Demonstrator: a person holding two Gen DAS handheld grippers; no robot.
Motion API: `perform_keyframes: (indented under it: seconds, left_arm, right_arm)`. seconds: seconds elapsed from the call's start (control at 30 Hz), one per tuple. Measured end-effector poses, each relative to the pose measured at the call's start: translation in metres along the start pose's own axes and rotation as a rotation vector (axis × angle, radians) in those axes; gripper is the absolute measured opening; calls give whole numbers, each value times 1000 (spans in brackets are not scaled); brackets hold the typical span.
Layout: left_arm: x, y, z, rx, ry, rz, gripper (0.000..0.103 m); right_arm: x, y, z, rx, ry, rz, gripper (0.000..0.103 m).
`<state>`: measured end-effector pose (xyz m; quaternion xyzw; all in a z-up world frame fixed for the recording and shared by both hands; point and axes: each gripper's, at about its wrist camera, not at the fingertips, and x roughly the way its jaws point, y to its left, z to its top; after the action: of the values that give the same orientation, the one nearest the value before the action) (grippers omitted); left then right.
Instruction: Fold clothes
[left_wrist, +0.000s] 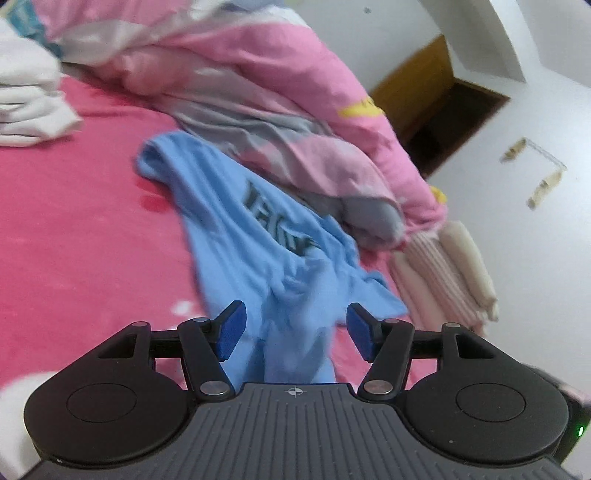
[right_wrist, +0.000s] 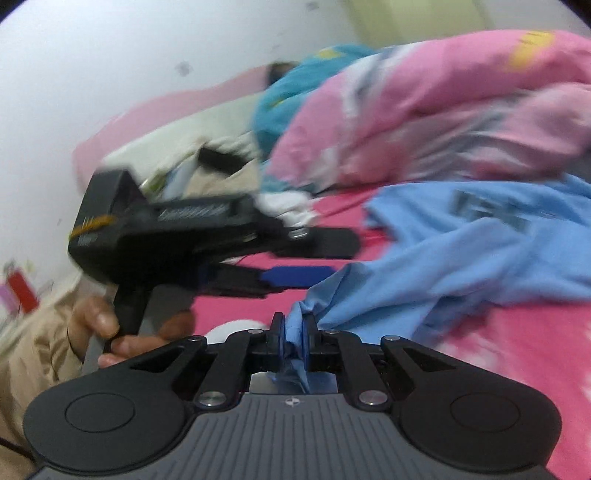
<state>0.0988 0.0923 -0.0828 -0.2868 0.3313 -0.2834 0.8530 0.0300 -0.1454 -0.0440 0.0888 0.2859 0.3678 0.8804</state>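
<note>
The light blue T-shirt (left_wrist: 258, 236) lies crumpled on the pink bedsheet (left_wrist: 74, 229), its dark printed lettering facing up. It sits just beside a heaped pink and grey quilt (left_wrist: 280, 96), which touches or overlaps its far edge.

Left gripper (left_wrist: 293, 330): jaws stand apart, blue pads (left_wrist: 231, 330) on either side of a strip of the shirt's fabric. The pads do not press the cloth; a clear gap shows on both sides. Open, nothing gripped.

Right gripper (right_wrist: 293, 338): jaws nearly together, pinching a bunched fold of the blue T-shirt (right_wrist: 461, 258) between the pads. The fabric runs from the pads up and to the right into the main body of the shirt. Firm hold on the cloth.

From the right wrist view, the left gripper (right_wrist: 317, 258) appears side-on at left, over the sheet, its blue pad near the shirt's edge. A hand (right_wrist: 99, 332) grips its handle; a beige sleeve (right_wrist: 33, 350) shows below it.

Surroundings: a stack of folded white cloth (left_wrist: 29, 99) lies on the sheet at far left, well apart from the shirt. Folded pink-striped and cream items (left_wrist: 450, 273) lie at the bed's right edge, near the quilt's end. A white wall (left_wrist: 517, 221) stands behind, with a wooden-framed opening (left_wrist: 436, 107). Both views are motion-blurred.
</note>
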Motion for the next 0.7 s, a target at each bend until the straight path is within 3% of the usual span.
perform_keyframes:
  seconds: [0.1,0.17,0.27,0.4,0.57,0.63,0.7]
  left_arm:
    - [2,14,2,-18,-2,37,60]
    - [4,23,2,-22,12,62,60]
    - [12,31,-1,-17,42,75,60]
    - [18,42,-6,-10,50,59,60]
    - [14,55,-6,-50,18,-1,60]
    - [10,58,-6,-67,-8,-9,60]
    - [7,61,-6,-84,-32,-12,60]
  right_arm:
    - [22,6,-4,-13,77,24,21]
    - [19,9,-6,-16,99,29,42]
    - [-14,8,-7,-5,61,51,67]
    - [-65,-21,-1,117,-54,38,72]
    - [-90,-126,5,564,-185,-259,71]
    - [-92,-170,-2,766,-220,-316,63]
    - [-86,-197,-10,881,-220,-344,58]
